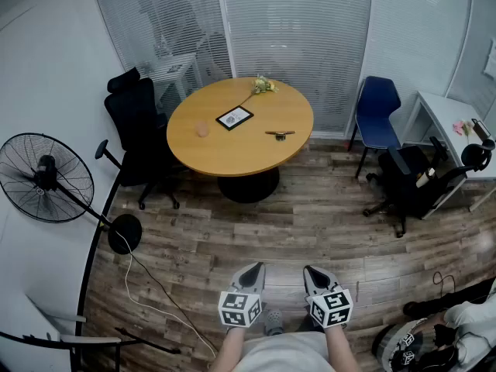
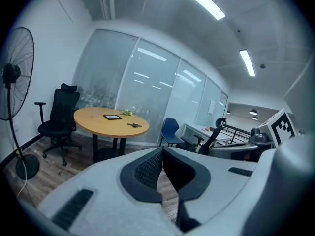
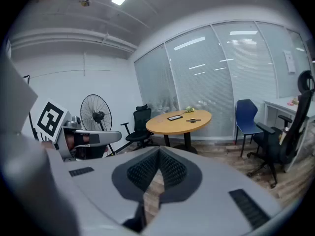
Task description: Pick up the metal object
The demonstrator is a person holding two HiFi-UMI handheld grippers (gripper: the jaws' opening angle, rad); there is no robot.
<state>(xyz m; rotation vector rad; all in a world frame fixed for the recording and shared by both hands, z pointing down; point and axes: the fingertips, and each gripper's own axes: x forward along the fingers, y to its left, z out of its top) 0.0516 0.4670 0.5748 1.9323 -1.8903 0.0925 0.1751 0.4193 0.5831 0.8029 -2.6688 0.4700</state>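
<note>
Standing well back from the round desk [image 1: 232,155], I judge the task to be at its opening step, the approach, with nothing picked up yet. The metal object [image 1: 280,135] lies flat on the desk top toward its right-hand edge, apart from the dark framed tablet [image 1: 234,118] near the middle and the flower sprig [image 1: 263,85] at the far rim. A wide stretch of wooden floor [image 1: 256,231] separates me from the desk.

Left gripper [image 1: 253,267]: held low in front of my body, jaws brought fully together, the ribbed pads meeting along their length with nothing between them; only floor shows below the pads in the left gripper view. Right gripper [image 1: 311,270]: just beside the left, likewise closed tight and empty, pointing toward the desk.

Next move, as I judge it: walk forward between the black office chair [image 1: 138,122] and the blue chair [image 1: 377,103] until the desk edge is within reach, spread one pair of jaws, probably the right since the object sits on that side, and lower them over the object's narrow middle. Its low, flat profile will likely call for the pads to come down close to the desk surface.
</note>
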